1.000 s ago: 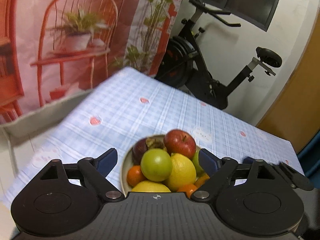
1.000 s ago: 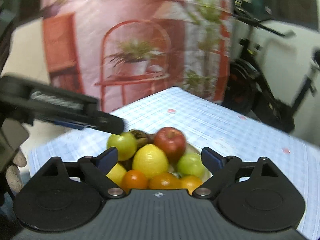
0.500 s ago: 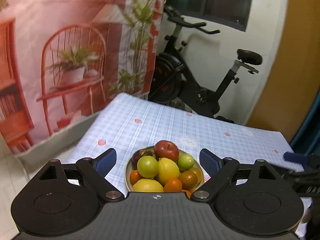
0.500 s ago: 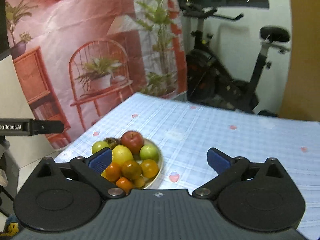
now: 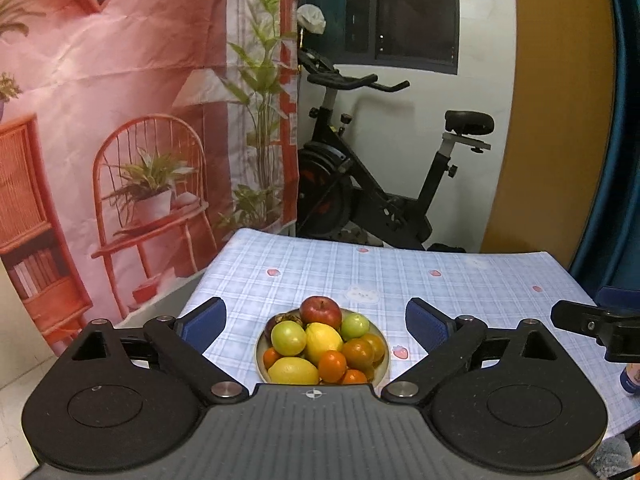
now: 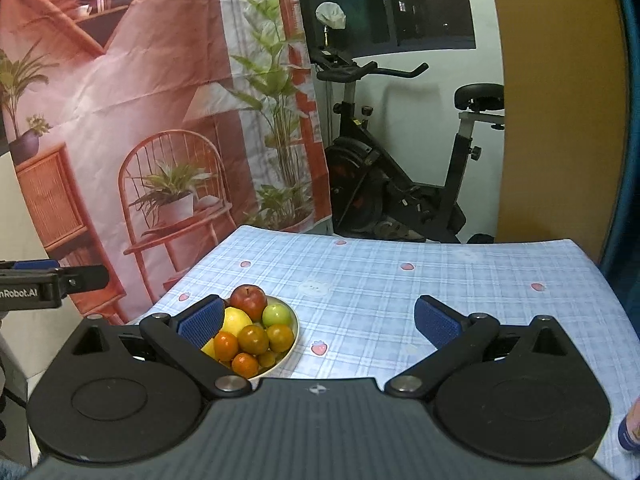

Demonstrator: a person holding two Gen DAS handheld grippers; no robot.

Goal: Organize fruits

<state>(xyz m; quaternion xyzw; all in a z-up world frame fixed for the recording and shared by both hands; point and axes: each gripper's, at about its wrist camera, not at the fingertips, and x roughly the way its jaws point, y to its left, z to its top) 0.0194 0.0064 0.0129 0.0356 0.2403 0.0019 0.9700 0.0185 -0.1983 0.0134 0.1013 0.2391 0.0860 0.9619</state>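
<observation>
Since every fruit in view sits heaped in the bowl (image 5: 260,354) and none lies on the checked tablecloth (image 5: 400,276), the fruit looks gathered already; whether that heap is the finished arrangement or the starting pile I cannot tell from these views. If sorting is meant, all of it remains to be done.

Taking the left gripper (image 5: 316,322) first: its jaws stand wide apart and hold nothing, touching nothing. The bowl lies ahead of it and below, framed almost midway between the two blue pads. Within the heap, a green fruit (image 5: 288,337) sits toward the left pad, a lemon (image 5: 323,337) in the middle with a red apple (image 5: 320,309) beyond it, and small orange fruits (image 5: 332,366) toward the right pad.

The right gripper (image 6: 318,322) is likewise spread wide and empty. From it the bowl (image 6: 294,334) lies ahead and off to the left, partly hidden behind its left pad, while bare cloth fills the gap between the pads. A small bottle-like object (image 6: 630,432) shows at the far right edge, too cropped to name.
</observation>
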